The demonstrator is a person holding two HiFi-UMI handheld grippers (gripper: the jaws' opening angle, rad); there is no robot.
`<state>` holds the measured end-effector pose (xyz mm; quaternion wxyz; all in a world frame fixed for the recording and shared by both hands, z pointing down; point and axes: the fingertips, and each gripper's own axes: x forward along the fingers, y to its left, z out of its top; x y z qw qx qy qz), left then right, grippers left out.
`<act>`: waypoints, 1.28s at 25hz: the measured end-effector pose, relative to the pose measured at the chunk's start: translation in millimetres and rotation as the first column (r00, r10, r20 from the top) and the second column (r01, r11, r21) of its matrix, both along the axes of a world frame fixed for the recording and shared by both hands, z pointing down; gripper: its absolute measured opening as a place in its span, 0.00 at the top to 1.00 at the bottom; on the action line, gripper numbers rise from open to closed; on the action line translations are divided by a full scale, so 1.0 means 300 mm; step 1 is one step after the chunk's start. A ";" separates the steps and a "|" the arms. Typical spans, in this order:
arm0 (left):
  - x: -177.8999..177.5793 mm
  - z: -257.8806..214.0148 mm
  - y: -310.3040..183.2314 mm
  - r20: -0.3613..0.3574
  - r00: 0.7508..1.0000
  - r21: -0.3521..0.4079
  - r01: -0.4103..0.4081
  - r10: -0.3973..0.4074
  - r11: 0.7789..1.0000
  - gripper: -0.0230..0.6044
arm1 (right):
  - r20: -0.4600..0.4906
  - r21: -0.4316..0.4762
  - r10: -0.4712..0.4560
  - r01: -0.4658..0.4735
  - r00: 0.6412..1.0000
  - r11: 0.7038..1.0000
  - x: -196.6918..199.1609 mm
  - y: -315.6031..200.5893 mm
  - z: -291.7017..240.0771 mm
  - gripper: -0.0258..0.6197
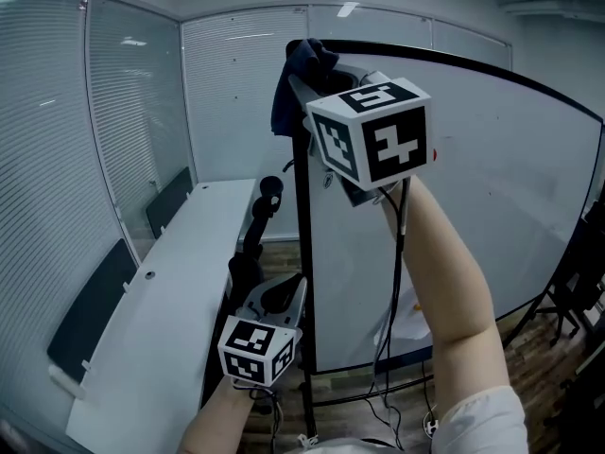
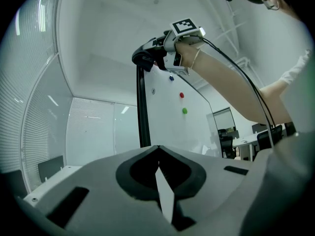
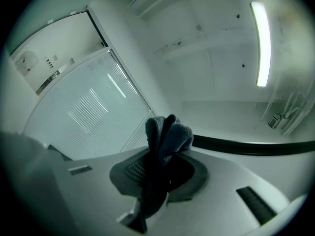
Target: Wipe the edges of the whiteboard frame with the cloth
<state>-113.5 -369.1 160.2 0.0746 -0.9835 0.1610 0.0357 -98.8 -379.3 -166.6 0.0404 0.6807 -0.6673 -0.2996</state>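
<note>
A dark blue cloth [image 1: 301, 76] is bunched at the top left corner of the whiteboard's black frame [image 1: 304, 253]. My right gripper [image 1: 312, 91] is raised to that corner and shut on the cloth. The right gripper view has the cloth [image 3: 162, 146] pinched between the jaws, with the top frame bar [image 3: 256, 145] running off to the right. My left gripper [image 1: 284, 296] hangs low beside the frame's left post, shut with nothing in it. From the left gripper view the post [image 2: 142, 107] rises to the right gripper [image 2: 150, 58] at its top.
A long white table [image 1: 180, 291] runs along the left, by glass walls with blinds. Coloured magnets [image 2: 182, 102] sit on the board's far side. Cables [image 1: 397, 386] dangle below my right arm, and the board stand's legs [image 1: 558, 301] spread over the wooden floor at right.
</note>
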 end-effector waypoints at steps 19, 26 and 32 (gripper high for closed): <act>0.114 -0.026 0.098 -0.060 0.995 -0.062 -0.079 0.075 0.995 0.94 | 0.015 0.051 0.055 -0.056 0.998 0.997 0.126 0.066 -0.150 0.86; 0.304 -0.018 0.207 -0.069 0.995 -0.064 -0.078 0.073 0.995 0.94 | -0.008 0.055 0.079 -0.079 0.997 0.995 0.310 0.179 -0.168 0.86; 0.450 -0.053 0.293 -0.086 0.995 -0.027 -0.054 0.051 0.998 0.94 | 0.013 0.061 0.072 -0.073 0.997 0.995 0.474 0.285 -0.163 0.86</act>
